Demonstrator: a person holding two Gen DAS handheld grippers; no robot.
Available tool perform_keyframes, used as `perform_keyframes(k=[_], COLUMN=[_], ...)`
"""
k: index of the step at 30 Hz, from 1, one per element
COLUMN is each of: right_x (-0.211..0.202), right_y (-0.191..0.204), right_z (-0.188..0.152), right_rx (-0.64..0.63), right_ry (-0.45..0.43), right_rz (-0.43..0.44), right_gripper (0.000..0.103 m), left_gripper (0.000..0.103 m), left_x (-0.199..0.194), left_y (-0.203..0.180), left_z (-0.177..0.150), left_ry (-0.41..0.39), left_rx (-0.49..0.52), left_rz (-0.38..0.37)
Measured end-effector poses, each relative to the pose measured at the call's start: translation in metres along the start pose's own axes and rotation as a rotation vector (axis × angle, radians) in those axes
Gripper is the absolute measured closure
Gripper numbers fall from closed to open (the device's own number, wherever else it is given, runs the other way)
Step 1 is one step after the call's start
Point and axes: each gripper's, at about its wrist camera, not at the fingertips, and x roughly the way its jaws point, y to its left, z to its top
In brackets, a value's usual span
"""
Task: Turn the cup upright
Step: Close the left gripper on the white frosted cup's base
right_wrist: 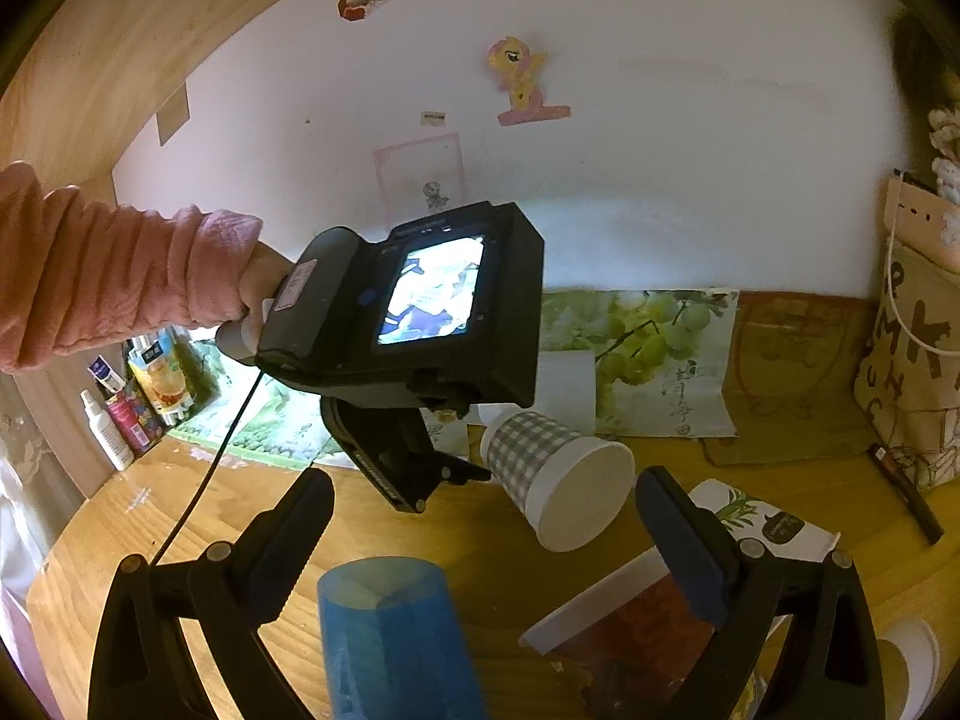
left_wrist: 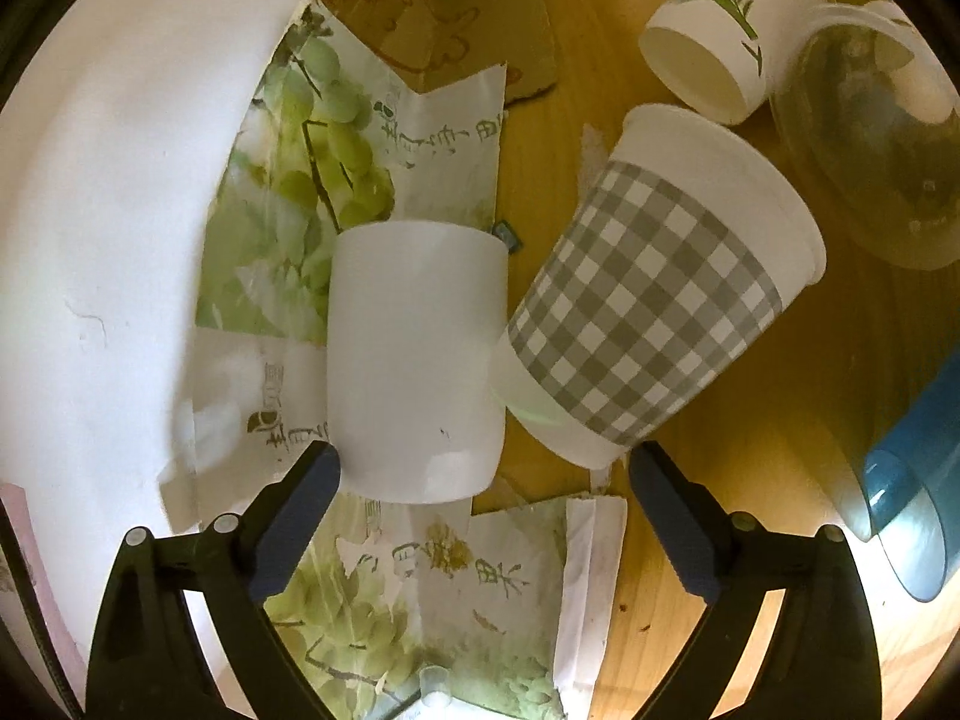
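Lying on its side on the wooden table (left_wrist: 540, 138), the grey-checked paper cup (left_wrist: 654, 300) points its rim toward the far right in the left wrist view and its base toward the near left, where it rests against a plain white cup (left_wrist: 414, 360). The left gripper (left_wrist: 483, 468) has its jaws spread wide and grips nothing; its left fingertip (left_wrist: 318, 468) sits just beside the near edge of the white cup, and its right fingertip (left_wrist: 651, 468) is just beside the checked cup's base. Beyond the checked cup, at the far right, lie a white cup with a green leaf print (left_wrist: 714, 42) and a clear plastic dome lid (left_wrist: 870, 138); a blue translucent cup (left_wrist: 918, 480) lies at the near right. A grape-print paper sheet (left_wrist: 312, 138) spreads under the white cup. From the right wrist view, the right gripper (right_wrist: 483, 498) is also wide open and empty, hanging above the table with the blue cup (right_wrist: 390, 630) near it and the checked cup (right_wrist: 558, 468) farther off, beside the left gripper's black body (right_wrist: 408, 312) held by a hand (right_wrist: 258, 288) in a pink sleeve (right_wrist: 108, 264).
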Motion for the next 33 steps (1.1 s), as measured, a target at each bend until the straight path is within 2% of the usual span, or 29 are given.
perform_keyframes(k=[5,13,21,28,31,33], right_x=[0.000,-0.006,-0.014,-0.018,-0.018,-0.018], right_y=[-0.001,0.001,-0.002,-0.010,-0.011,-0.011], right_z=[-0.005,-0.008,-0.007,-0.006,-0.006,-0.006], right_rx=[0.035,0.045,0.053,0.087,0.088,0.090], right_ry=[-0.005,-0.013,-0.034,-0.036,-0.036,-0.035], right_rz=[-0.006,-0.007,-0.016,-0.027,-0.034,-0.032], right_gripper=[0.001,0.001,0.001,0.001,0.001,0.001], left_gripper=[0.005,0.005,0.006,0.009,0.017,0.027], left_x=[0.008,0.010,0.033,0.063,0.060,0.053], left_y=[-0.001,0.016,0.057,0.066,0.065,0.060], left_z=[-0.006,-0.010,0.022,0.036,0.032,0.030], left_ry=[0.031,0.032,0.057,0.087,0.083,0.080], left_rx=[0.012,-0.037,-0.076,-0.069,-0.084,-0.097], left_rz=[-0.015,-0.059,-0.097,-0.034,-0.002,0.013])
